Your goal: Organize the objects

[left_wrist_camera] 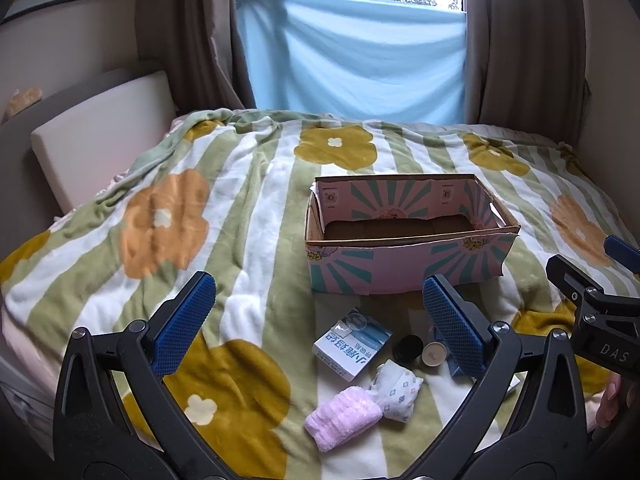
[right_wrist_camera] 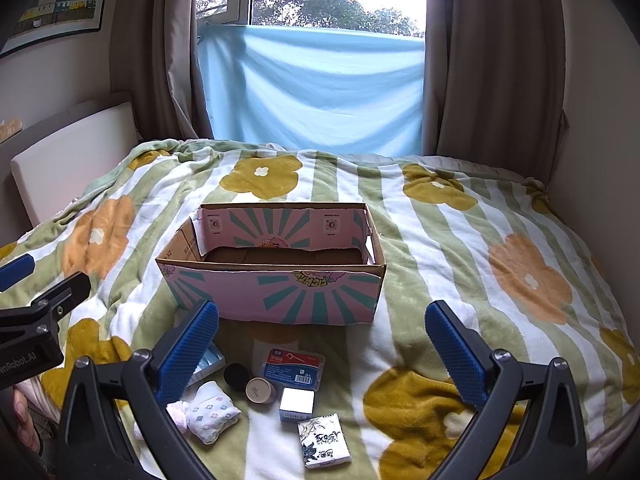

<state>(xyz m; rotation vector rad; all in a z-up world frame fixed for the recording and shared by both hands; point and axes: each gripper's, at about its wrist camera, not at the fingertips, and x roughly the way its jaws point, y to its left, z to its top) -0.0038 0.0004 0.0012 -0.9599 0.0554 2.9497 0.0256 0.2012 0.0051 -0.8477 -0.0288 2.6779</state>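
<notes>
An open pink and teal cardboard box [left_wrist_camera: 408, 268] [right_wrist_camera: 276, 292] stands on the bed, nothing visible inside. In front of it lie small items: a blue and white carton [left_wrist_camera: 352, 346], a black jar [left_wrist_camera: 407, 348] [right_wrist_camera: 236, 375], a tan-lidded jar [left_wrist_camera: 433, 354] [right_wrist_camera: 259, 390], a flowered white sock bundle [left_wrist_camera: 398, 390] [right_wrist_camera: 212, 416], a pink fluffy bundle [left_wrist_camera: 344, 416], a floss pick case [right_wrist_camera: 292, 368], a small white box [right_wrist_camera: 297, 404] and a printed tissue pack [right_wrist_camera: 323, 440]. My left gripper [left_wrist_camera: 316, 320] and right gripper [right_wrist_camera: 320, 344] are open and empty above them.
A green-striped flower blanket [left_wrist_camera: 240, 220] [right_wrist_camera: 460, 248] covers the bed. A cream headboard [left_wrist_camera: 100, 136] is at the left. Brown curtains [right_wrist_camera: 492, 60] and a light blue cloth [left_wrist_camera: 352, 60] hang by the window behind. The other gripper shows at each view's edge [left_wrist_camera: 600, 312] [right_wrist_camera: 36, 320].
</notes>
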